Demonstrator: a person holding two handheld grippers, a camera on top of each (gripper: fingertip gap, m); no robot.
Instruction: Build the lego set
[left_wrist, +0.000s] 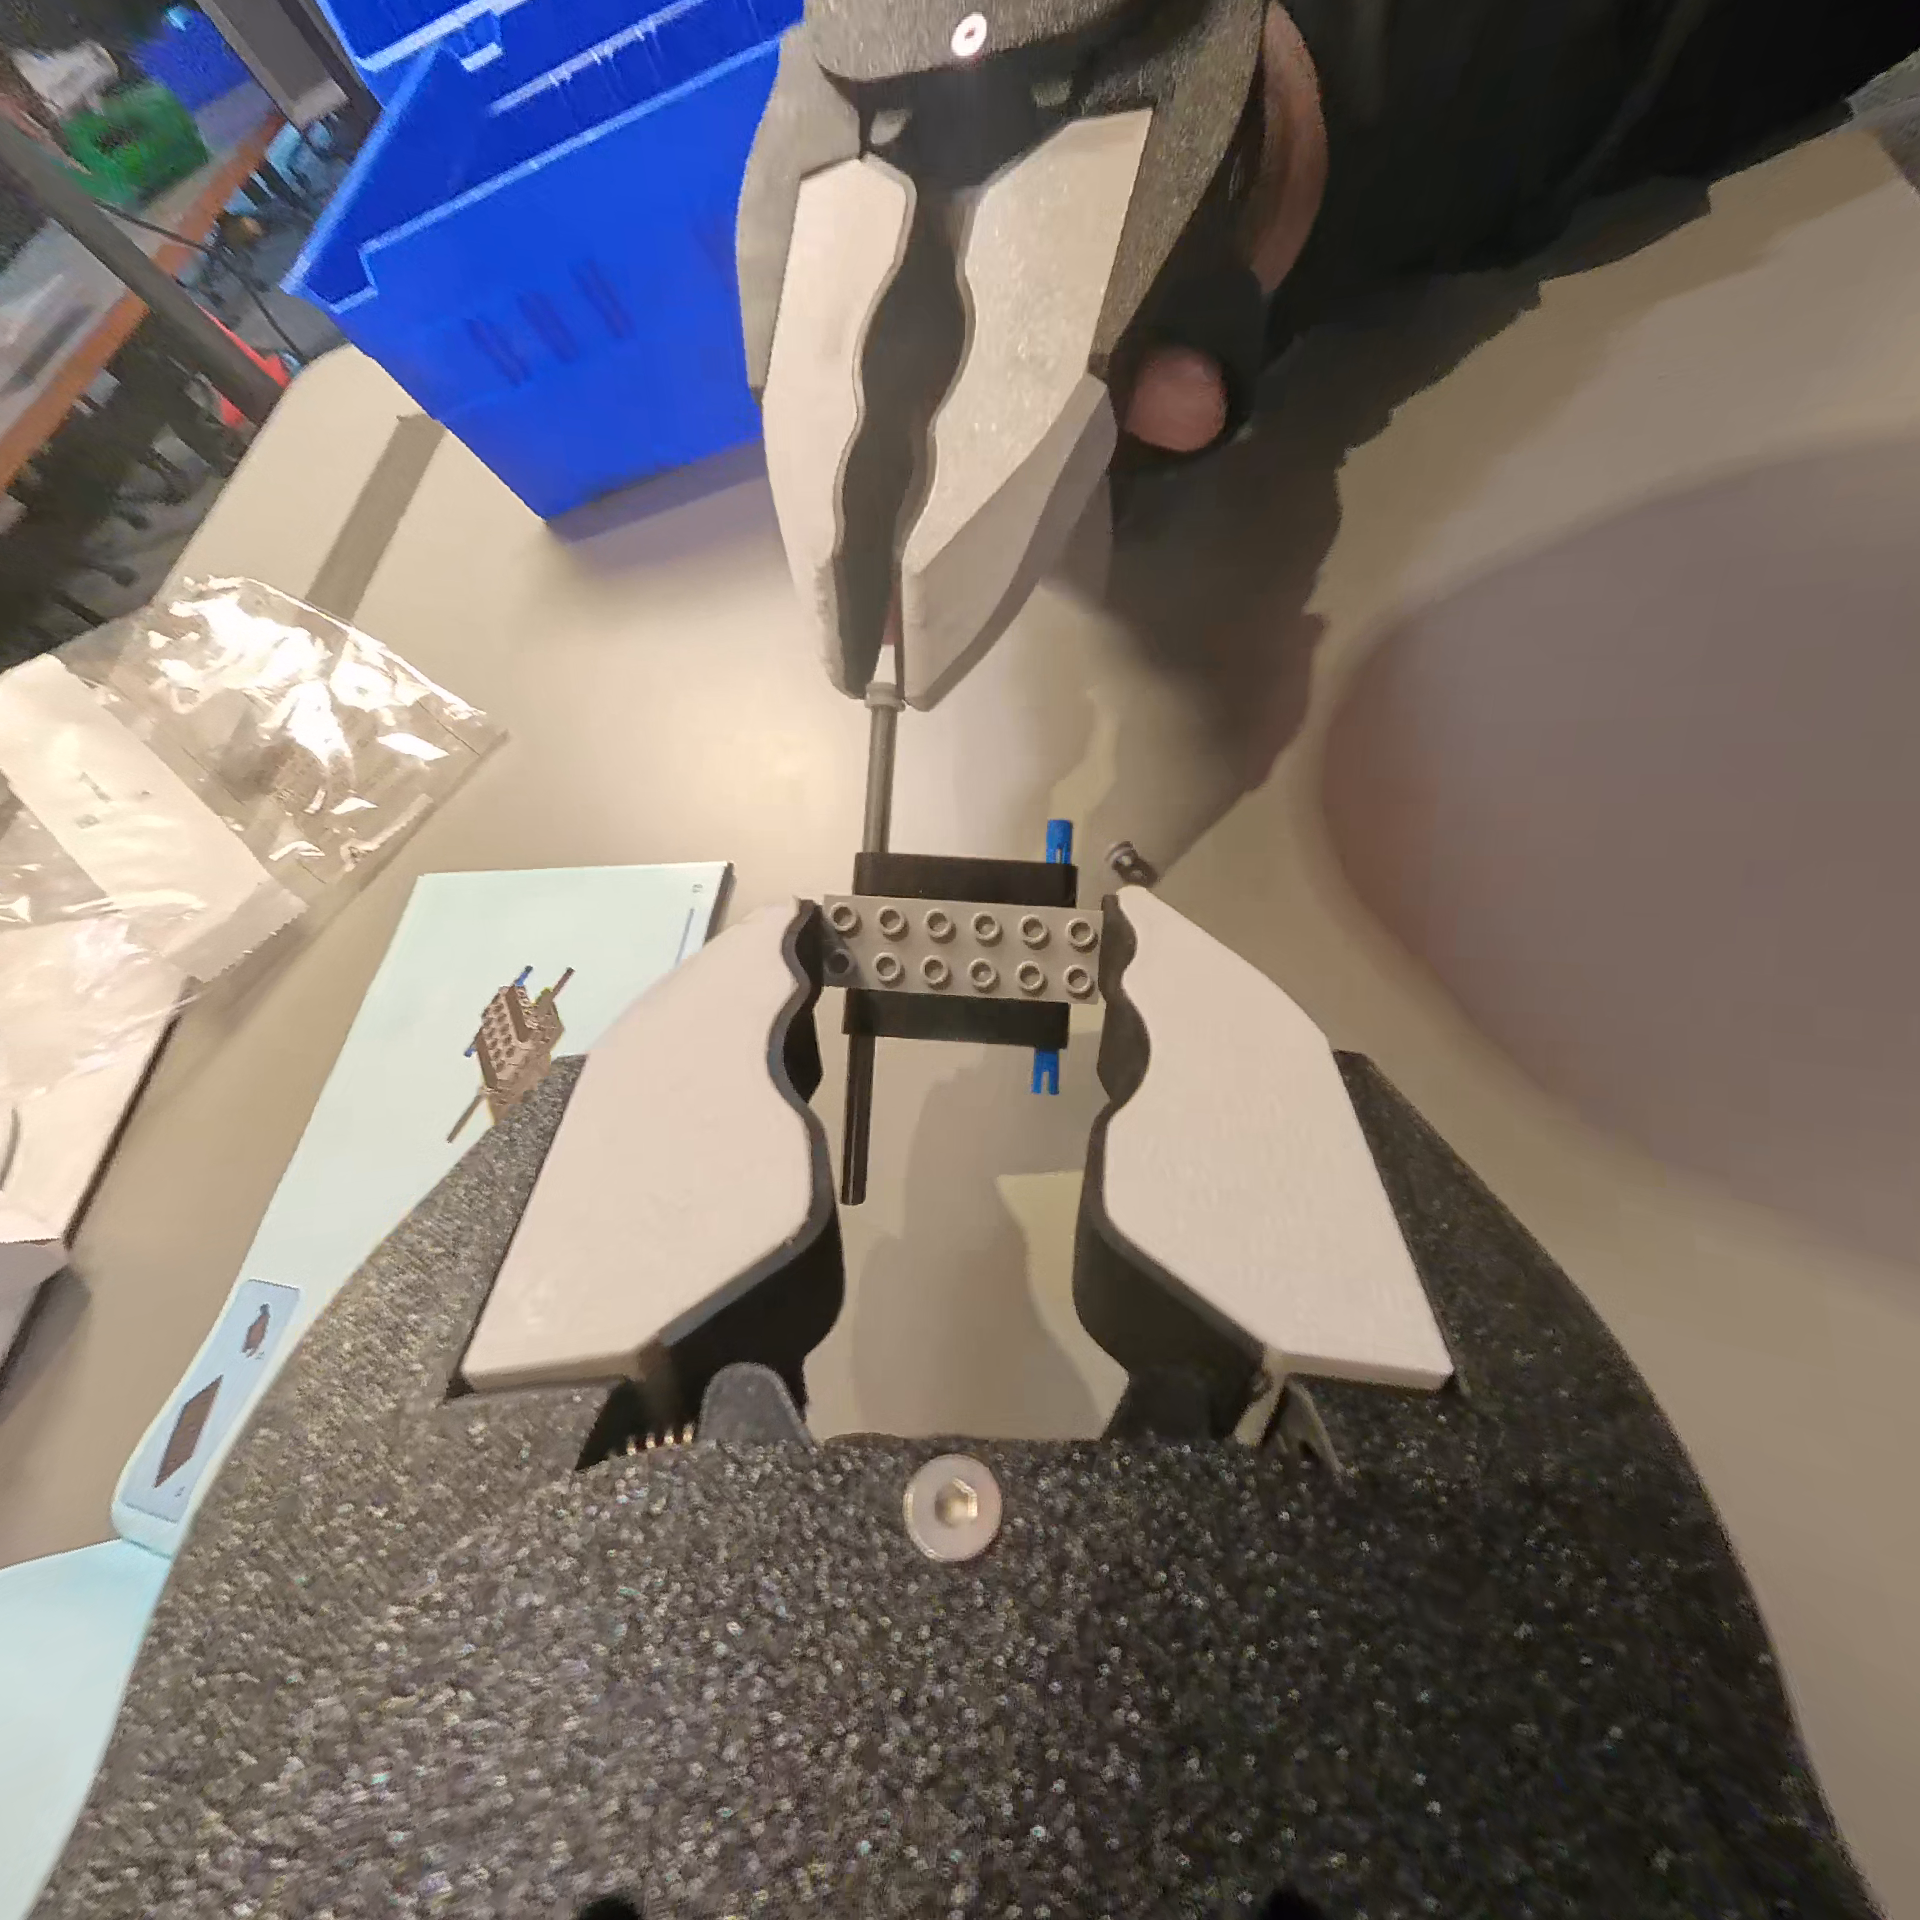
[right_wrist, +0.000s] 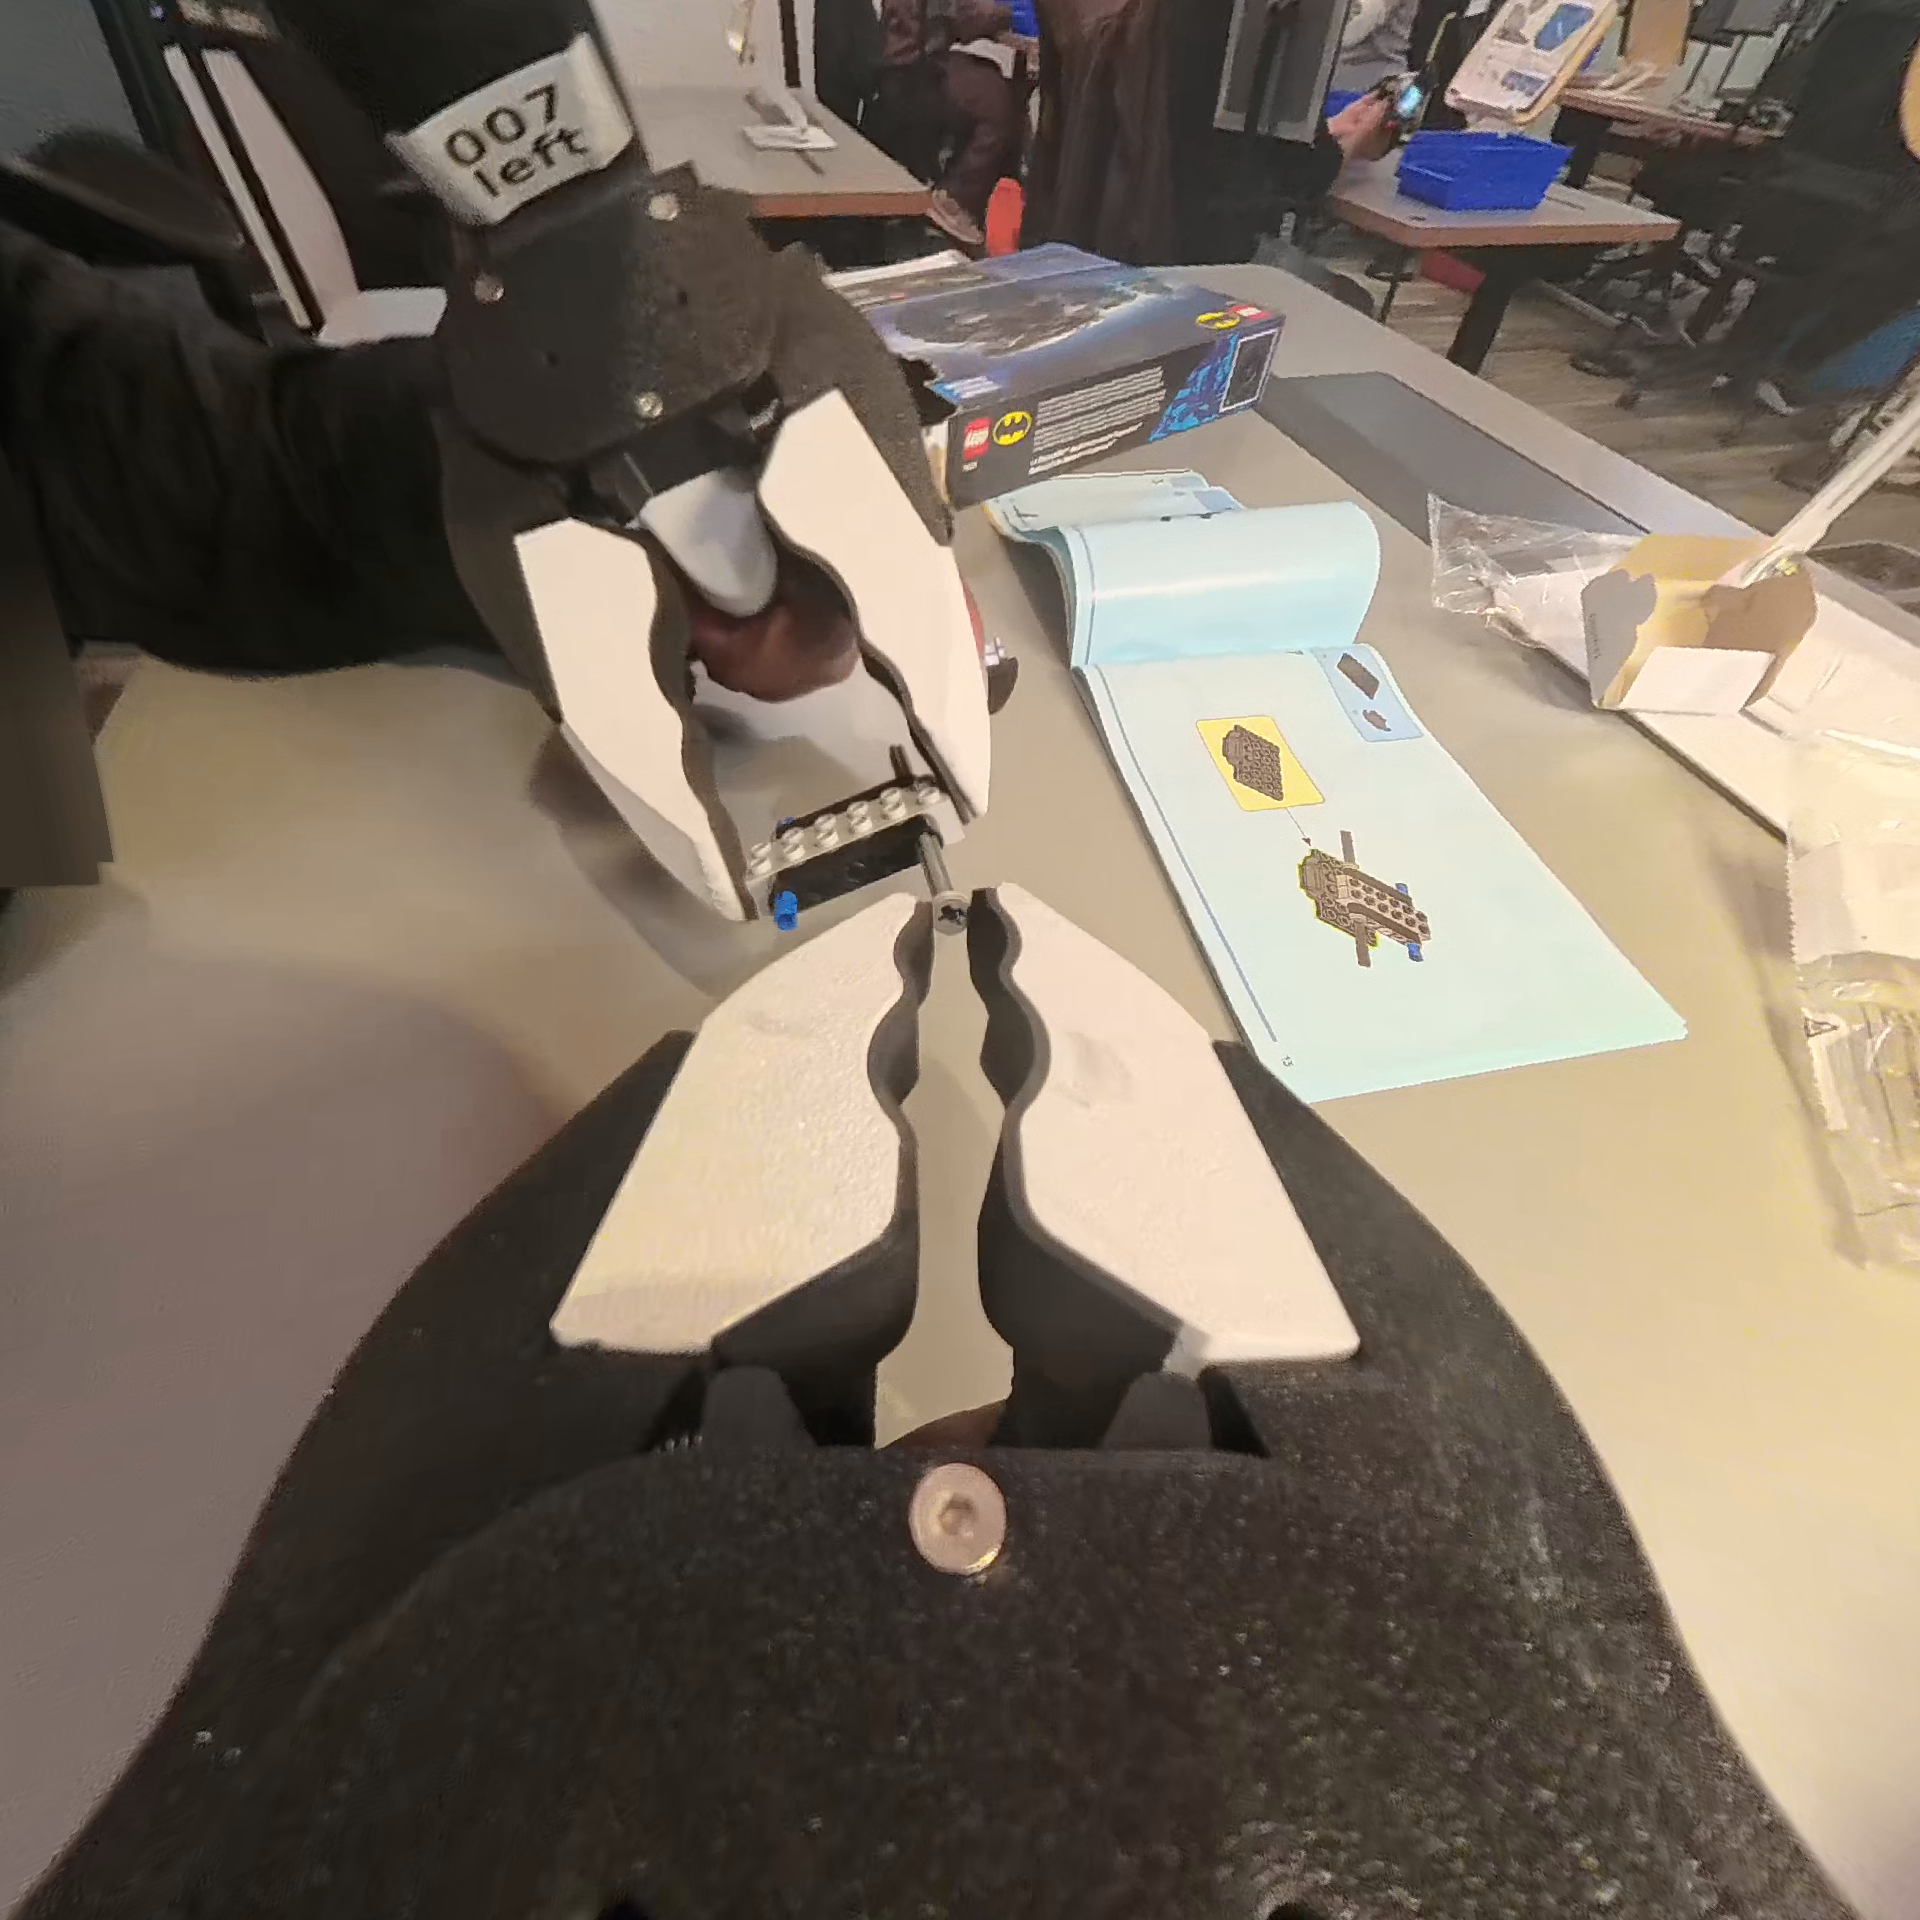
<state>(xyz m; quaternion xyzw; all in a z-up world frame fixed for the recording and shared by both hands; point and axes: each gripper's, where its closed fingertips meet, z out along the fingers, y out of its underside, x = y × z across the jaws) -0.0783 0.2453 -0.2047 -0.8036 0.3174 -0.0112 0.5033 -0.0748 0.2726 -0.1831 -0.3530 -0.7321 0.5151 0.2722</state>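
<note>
A small brick assembly (left_wrist: 961, 951), built of a grey studded plate over black beams, is clamped by its two short ends between the pads of the left tongs (left_wrist: 961, 956); the plate's studs are moulded as raised rings, and the pads are seen as wavy-edged black rubber under smooth pale covers. A thin dark grey axle (left_wrist: 881, 774) runs through the assembly's black beam, and its pale collared end is pinched between the tips of the right tongs (right_wrist: 951, 914), which are drawn nearly together around it. Two blue pin ends (left_wrist: 1057, 842) protrude from the far side of the assembly. The bodies of both tongs are finished in coarse, speckled black material with a bright metal screw. The matte beige counter (left_wrist: 644, 644) carries a pale blue instruction booklet (right_wrist: 1351, 831), lying open. Only in the left wrist view are a ribbed blue plastic crate (left_wrist: 540, 260), a crinkled clear plastic bag (left_wrist: 260, 727) and a tiny grey part (left_wrist: 1127, 860) beside the assembly shown. Only in the right wrist view are a dark printed cardboard box (right_wrist: 1081, 364), a torn brown carton (right_wrist: 1694, 623) and the cross-shaped end face of the axle shown.
</note>
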